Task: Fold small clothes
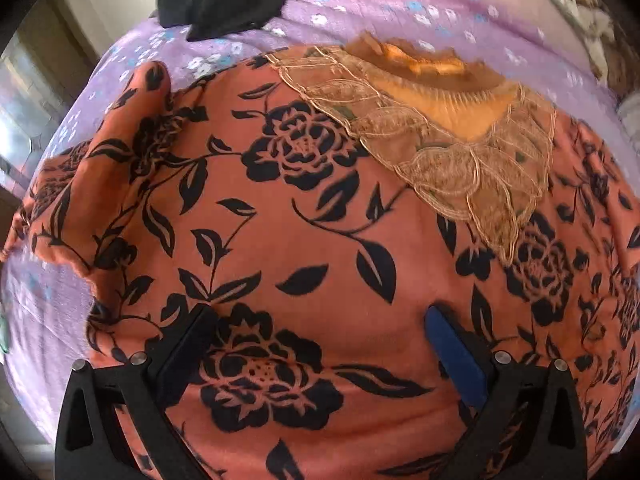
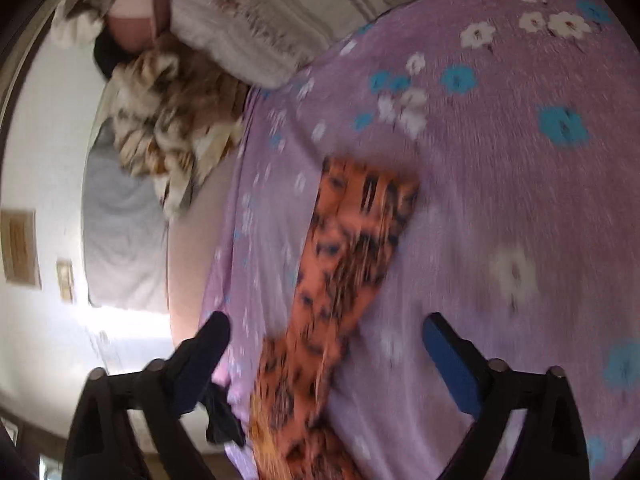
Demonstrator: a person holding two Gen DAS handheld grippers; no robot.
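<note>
Daylight is brightening both fisheye views.
Glare is washing out the left edges; motion blur is smearing the right wrist view, corners darkening.

A home bedroom: a bed under a purple flowered sheet (image 2: 500, 184), with a pillow (image 2: 256, 12) at its head.

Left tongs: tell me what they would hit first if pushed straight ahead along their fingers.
Most likely the orange floral top. The open left tongs point straight at its spread front, with cloth filling the gap between the fingers. Depth is unclear in this fisheye view.
</note>
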